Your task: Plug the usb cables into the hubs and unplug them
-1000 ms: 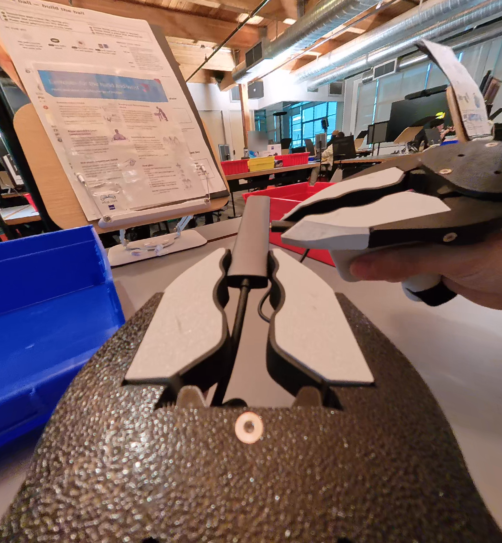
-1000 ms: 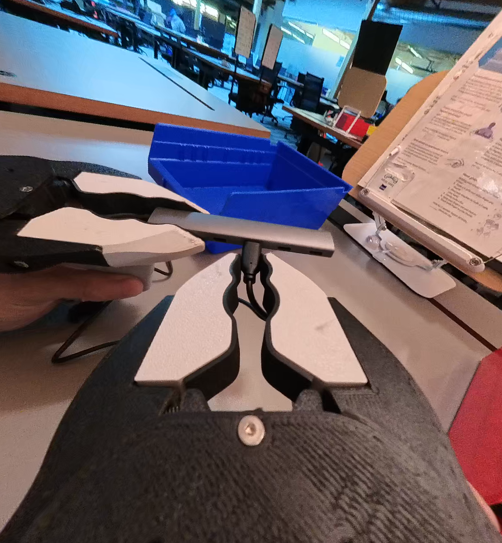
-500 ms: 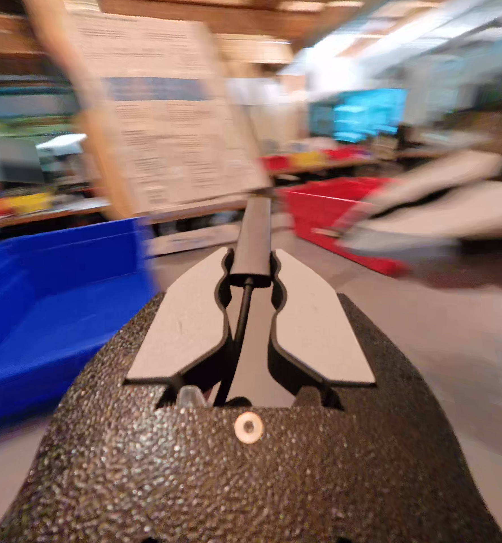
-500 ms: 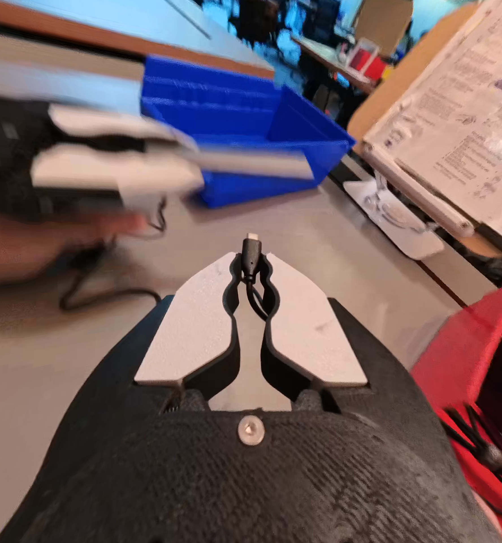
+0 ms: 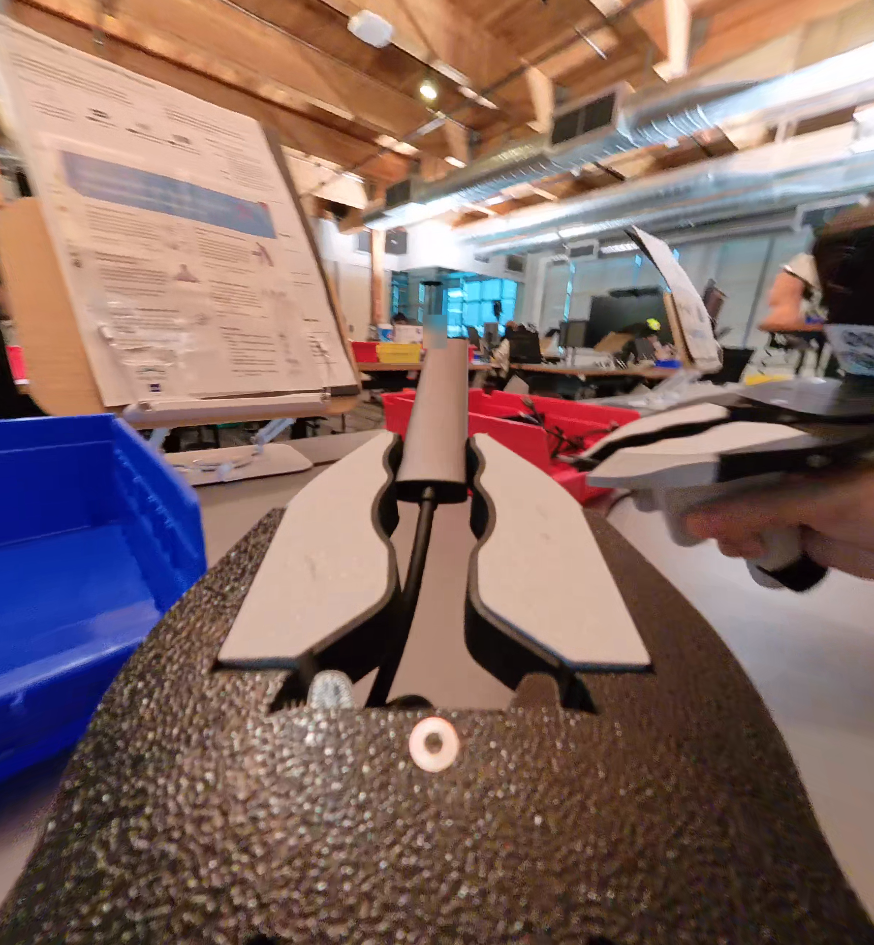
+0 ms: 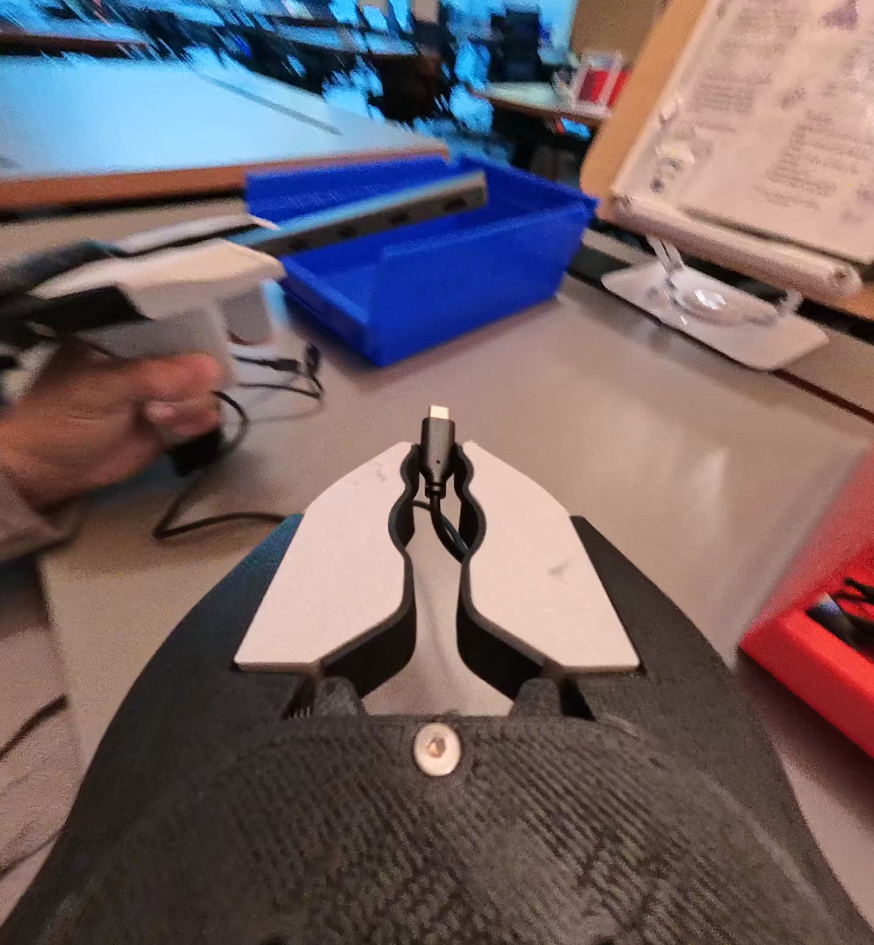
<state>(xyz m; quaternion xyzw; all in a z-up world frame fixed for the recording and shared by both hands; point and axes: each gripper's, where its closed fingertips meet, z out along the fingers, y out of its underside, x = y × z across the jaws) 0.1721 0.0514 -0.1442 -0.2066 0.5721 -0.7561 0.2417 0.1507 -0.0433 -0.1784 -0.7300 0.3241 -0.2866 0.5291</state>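
Note:
My left gripper [image 5: 432, 450] is shut on the near end of a grey USB hub [image 5: 437, 409], which points away and slightly up; its black lead runs back between the fingers. My right gripper [image 6: 437, 450] is shut on a black USB-C cable plug [image 6: 437, 445], its metal tip free in the air above the table. In the right wrist view the hub [image 6: 373, 217] and the left gripper [image 6: 271, 250] are at the upper left, apart from the plug. In the left wrist view the right gripper [image 5: 593, 468] is at the right, held by a hand.
A blue bin [image 5: 41, 537] stands left of the hub and also shows in the right wrist view [image 6: 424, 271]. A red bin [image 6: 834, 613] with black cables is at the right. A document stand [image 5: 169, 255] stands at the back. A black lead lies on the grey table [image 6: 629, 409]. One gripper's finger ends stand about 11 cm off the other's.
The cable plug was in the hub's side port one second ago. Now it is out; my right gripper has drawn back with it and the hub has moved off to the left.

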